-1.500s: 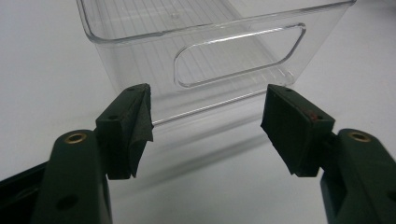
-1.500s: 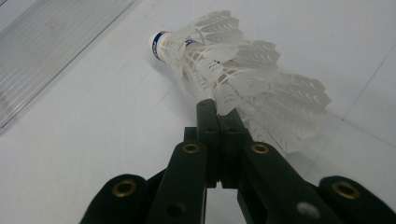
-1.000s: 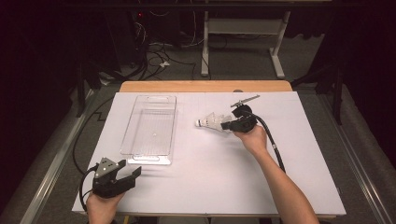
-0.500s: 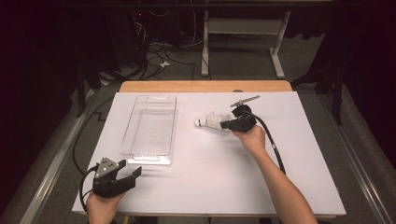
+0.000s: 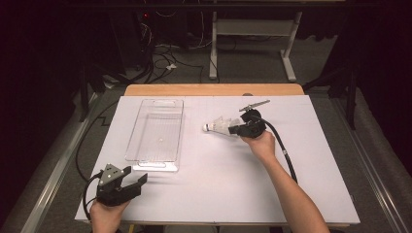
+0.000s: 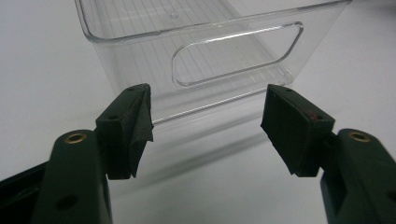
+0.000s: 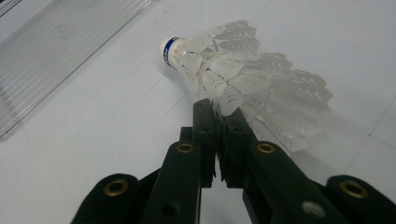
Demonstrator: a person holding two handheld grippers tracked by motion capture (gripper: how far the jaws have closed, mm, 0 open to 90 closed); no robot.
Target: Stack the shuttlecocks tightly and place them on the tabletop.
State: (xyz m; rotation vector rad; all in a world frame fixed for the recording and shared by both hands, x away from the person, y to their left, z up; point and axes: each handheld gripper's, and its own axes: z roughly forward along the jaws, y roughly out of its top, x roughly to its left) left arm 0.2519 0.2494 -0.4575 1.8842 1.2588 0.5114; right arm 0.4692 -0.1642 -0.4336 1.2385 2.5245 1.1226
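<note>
A white feather shuttlecock (image 5: 217, 127) with a blue-banded cork lies on its side on the white table sheet, cork toward the clear bin. My right gripper (image 5: 232, 129) holds the edge of its feather skirt. In the right gripper view the jaws (image 7: 219, 116) stand almost together with feathers of the shuttlecock (image 7: 224, 70) pinched between the pads. They have just been opening slightly. My left gripper (image 5: 136, 180) rests at the near left corner, open. In the left gripper view its pads (image 6: 208, 123) stand wide apart with nothing between them, facing the bin's handle end.
An empty clear plastic bin (image 5: 158, 136) lies lengthwise left of centre; its cut-out handle wall (image 6: 210, 42) faces the left gripper and its ribbed side (image 7: 56, 51) shows in the right gripper view. A black cable (image 5: 284, 150) trails along the right forearm. The wooden table edge (image 5: 214, 90) runs behind.
</note>
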